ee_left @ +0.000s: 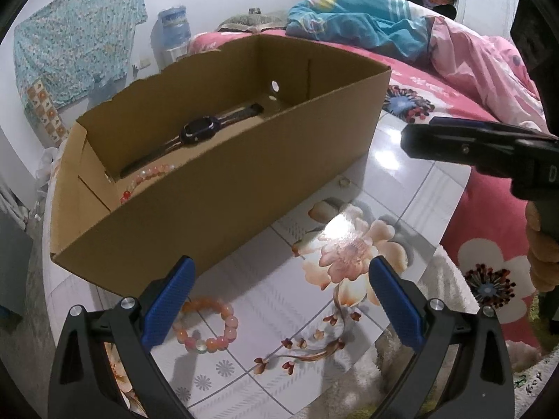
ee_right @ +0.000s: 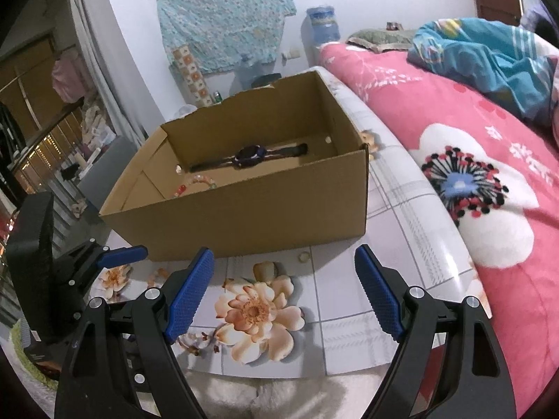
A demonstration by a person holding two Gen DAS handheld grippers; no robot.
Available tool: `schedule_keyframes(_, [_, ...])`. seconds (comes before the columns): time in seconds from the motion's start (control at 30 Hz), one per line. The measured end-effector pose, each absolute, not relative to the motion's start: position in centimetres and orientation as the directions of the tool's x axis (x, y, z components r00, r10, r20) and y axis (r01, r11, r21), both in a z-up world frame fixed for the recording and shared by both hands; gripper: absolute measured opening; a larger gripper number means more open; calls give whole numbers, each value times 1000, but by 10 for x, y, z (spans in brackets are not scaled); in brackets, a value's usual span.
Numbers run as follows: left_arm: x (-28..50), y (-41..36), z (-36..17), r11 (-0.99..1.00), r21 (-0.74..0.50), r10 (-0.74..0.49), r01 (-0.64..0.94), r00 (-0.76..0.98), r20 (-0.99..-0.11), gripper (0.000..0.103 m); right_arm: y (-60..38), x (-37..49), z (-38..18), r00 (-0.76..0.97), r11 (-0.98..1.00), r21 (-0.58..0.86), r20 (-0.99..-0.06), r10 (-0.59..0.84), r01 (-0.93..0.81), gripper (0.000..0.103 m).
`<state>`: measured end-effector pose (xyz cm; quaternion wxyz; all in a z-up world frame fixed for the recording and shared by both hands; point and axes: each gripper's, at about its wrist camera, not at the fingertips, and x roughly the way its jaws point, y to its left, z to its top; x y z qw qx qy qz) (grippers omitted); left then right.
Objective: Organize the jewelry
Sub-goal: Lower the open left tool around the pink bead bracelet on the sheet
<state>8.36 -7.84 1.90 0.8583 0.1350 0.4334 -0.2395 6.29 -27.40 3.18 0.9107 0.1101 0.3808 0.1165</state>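
cardboard, plain brown and corrugated, makes the open box (ee_left: 216, 188), which stands on a glossy white table (ee_left: 401, 188) printed with peach flowers. inside lie two things: a dark watch (ee_left: 197, 129) with a rounded face and a long strap, and a strand of round pink and orange beads (ee_left: 146, 176), partly hidden by the near wall. outside, a second bracelet (ee_left: 206, 324) of smooth peach beads lies in a ring on the table, just beside the left gripper (ee_left: 279, 300), whose ribbed blue pads stand wide apart and empty. the right gripper (ee_right: 279, 293) is likewise spread, with nothing between its pads. one small pale ring (ee_right: 303, 256), possibly metal, sits on the table near the box.
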Motion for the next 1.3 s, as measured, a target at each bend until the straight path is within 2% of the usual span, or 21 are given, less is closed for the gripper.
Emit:
schedule_keyframes(0.3, [85, -77, 6, 855, 44, -245, 517, 477, -844, 97, -272, 65, 29, 666, 946, 295, -681, 304, -131, 79])
schedule_keyframes(1.3, [92, -85, -14, 860, 71, -190, 505, 445, -875, 97, -270, 66, 25, 655, 946, 299, -691, 306, -125, 79])
